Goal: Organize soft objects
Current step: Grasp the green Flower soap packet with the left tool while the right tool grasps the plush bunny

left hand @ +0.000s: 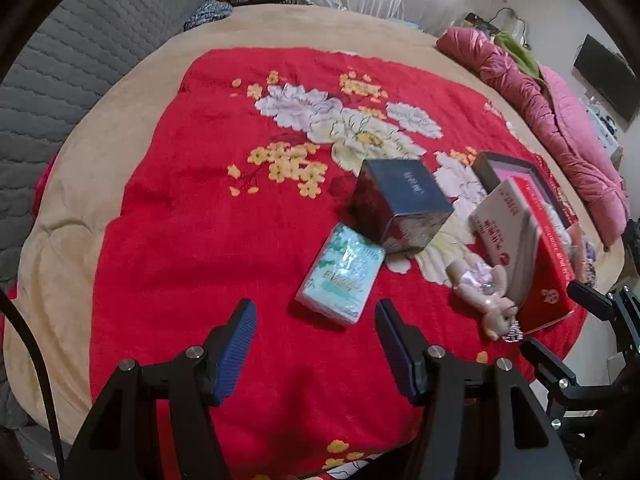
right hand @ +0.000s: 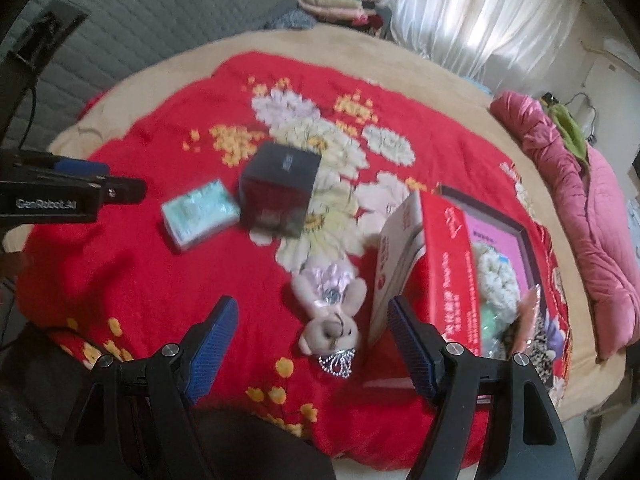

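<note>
A red blanket point(left hand: 200, 260) printed with white and yellow flowers covers the bed in front of me, laid over a beige cover point(left hand: 80, 208), with a grey quilted headboard point(left hand: 80, 52) on the far side and white curtains point(right hand: 480, 12) behind.

The small plush bear point(right hand: 332, 312) lies on its back on the red blanket, a pale purple bow on its chest and a little silver tiara point(right hand: 338, 362) touching its head. It sits just in front of my right gripper point(right hand: 312, 344), whose blue-padded jaws stand well apart with nothing between them. Just beside the bear on its right is a red cardboard box point(right hand: 448, 264), its white flap raised; inside I can see a cream knitted item point(right hand: 498, 276) and other soft things, too blurred to name.

My left gripper point(left hand: 316, 340) hangs over the blanket with jaws apart and empty, just short of a teal tissue pack point(left hand: 342, 272). That pack lies flat, touching or almost touching a dark blue box point(left hand: 400, 204) standing beyond it. A dark tray with a pink lining point(left hand: 512, 172) sits behind the red box.

At the bed's right edge lies a rolled pink quilt point(left hand: 560, 120); folded clothes point(right hand: 332, 0) are stacked by the headboard.
</note>
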Tool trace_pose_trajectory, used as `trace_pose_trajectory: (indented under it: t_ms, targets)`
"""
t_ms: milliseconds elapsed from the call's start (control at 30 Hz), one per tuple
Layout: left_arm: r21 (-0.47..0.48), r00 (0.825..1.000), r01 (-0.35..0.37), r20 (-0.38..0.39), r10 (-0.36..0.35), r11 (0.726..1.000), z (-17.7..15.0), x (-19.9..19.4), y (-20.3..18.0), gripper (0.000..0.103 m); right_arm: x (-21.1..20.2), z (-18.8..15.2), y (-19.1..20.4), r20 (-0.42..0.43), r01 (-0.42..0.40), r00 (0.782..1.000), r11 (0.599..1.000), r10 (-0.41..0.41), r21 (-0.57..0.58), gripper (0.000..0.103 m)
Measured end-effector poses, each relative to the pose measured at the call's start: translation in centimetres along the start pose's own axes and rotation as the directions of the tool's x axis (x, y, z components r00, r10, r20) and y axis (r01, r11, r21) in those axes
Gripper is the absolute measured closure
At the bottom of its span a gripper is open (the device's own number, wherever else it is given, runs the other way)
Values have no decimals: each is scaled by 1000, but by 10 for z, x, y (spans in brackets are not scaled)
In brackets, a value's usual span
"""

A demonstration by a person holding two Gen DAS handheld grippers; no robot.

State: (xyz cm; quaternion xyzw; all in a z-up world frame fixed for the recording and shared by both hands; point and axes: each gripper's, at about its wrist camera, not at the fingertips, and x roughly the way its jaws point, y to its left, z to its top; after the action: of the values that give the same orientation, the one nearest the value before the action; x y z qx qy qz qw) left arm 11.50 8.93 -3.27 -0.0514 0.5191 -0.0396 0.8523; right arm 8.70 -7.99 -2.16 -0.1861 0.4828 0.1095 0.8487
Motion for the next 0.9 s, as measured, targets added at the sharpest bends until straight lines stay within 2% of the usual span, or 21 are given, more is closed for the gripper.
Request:
trace_pose_trajectory:
  t_ms: [267,567,900]
  targets:
    - [14,999,16,-40,-15,1000,0,23,-4,42,49,-6,13,-131,62,989,995,-72,-73,25]
    - [30,996,39,-83,-36,999,5,51,-9,42,84,-8,19,-204,136,966,982,-161,-132,25]
    - [36,991,60,-121,-55,998,11,75,-11,42,115,0,14,-253,177,946,977,-202,-120,25]
